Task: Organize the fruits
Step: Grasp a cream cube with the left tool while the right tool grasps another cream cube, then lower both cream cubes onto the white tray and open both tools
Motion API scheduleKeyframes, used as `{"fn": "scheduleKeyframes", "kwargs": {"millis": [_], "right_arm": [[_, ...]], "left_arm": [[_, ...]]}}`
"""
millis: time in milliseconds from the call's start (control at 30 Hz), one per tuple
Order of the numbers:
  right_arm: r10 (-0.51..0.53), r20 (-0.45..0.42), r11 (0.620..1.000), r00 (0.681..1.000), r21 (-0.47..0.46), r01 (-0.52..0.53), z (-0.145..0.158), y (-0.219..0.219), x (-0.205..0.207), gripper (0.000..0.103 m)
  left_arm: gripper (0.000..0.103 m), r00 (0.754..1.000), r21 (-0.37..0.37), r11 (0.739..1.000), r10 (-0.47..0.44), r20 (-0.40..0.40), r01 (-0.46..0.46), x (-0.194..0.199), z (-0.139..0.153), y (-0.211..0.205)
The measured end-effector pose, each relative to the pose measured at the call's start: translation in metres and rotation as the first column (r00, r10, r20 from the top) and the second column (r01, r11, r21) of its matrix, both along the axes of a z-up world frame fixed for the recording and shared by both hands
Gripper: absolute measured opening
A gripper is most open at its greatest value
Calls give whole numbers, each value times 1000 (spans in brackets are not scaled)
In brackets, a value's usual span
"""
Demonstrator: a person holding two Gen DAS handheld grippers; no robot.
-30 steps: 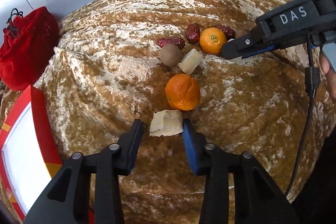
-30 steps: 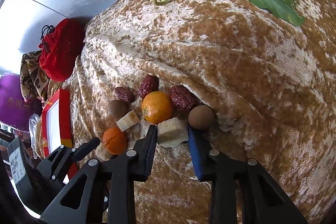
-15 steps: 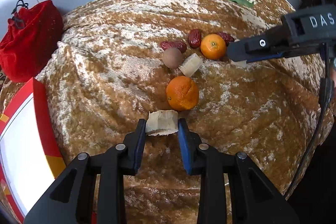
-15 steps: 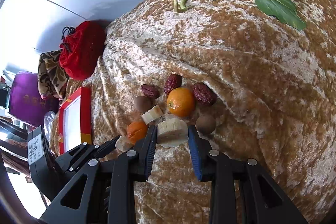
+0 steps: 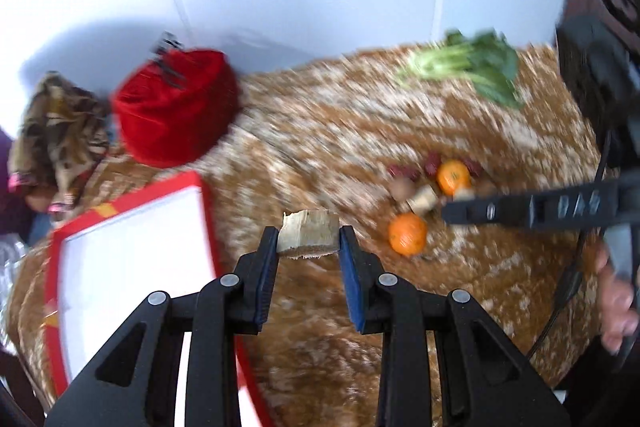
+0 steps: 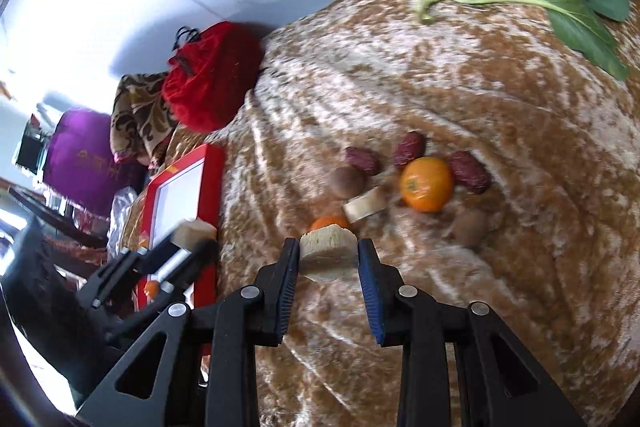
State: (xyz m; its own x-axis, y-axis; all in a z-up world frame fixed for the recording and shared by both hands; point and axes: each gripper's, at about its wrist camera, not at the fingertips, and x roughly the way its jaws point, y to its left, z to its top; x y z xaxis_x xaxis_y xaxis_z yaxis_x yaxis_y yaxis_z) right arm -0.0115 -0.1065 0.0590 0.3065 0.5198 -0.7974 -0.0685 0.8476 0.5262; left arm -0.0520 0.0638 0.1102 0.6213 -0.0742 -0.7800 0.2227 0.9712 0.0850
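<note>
The left hand-held gripper (image 5: pixel 308 247) is clamping a pale chunk (image 5: pixel 308 235) clear of the brown velvet cloth (image 5: pixel 340 131), beside the red-rimmed box (image 5: pixel 132 243). The right hand-held gripper (image 6: pixel 329 259) is gripping another pale piece (image 6: pixel 329 253) above the cloth, just in front of the oranges (image 6: pixel 427 184) and dates (image 6: pixel 469 167)

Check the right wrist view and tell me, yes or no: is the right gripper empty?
No: the right gripper is clamped on a pale chunk, held between its blue pads.
</note>
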Motion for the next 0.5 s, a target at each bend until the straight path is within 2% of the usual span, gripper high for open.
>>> {"fn": "scheduleKeyframes", "kwargs": {"millis": [100, 200, 300, 500], "right_arm": [[25, 12, 1000, 1000, 6, -25, 1, 10, -3, 30], [47, 32, 999, 998, 11, -47, 3, 19, -6, 30], [62, 50, 998, 997, 15, -63, 5, 28, -8, 30], [107, 89, 993, 990, 30, -110, 10, 51, -12, 30]], "left_arm": [[28, 994, 6, 996, 83, 71, -84, -5, 15, 15], [28, 978, 10, 986, 165, 127, -167, -12, 27, 31], [28, 950, 29, 966, 247, 190, -257, -20, 37, 49], [28, 886, 47, 910, 389, 253, -412, -31, 47, 87]]}}
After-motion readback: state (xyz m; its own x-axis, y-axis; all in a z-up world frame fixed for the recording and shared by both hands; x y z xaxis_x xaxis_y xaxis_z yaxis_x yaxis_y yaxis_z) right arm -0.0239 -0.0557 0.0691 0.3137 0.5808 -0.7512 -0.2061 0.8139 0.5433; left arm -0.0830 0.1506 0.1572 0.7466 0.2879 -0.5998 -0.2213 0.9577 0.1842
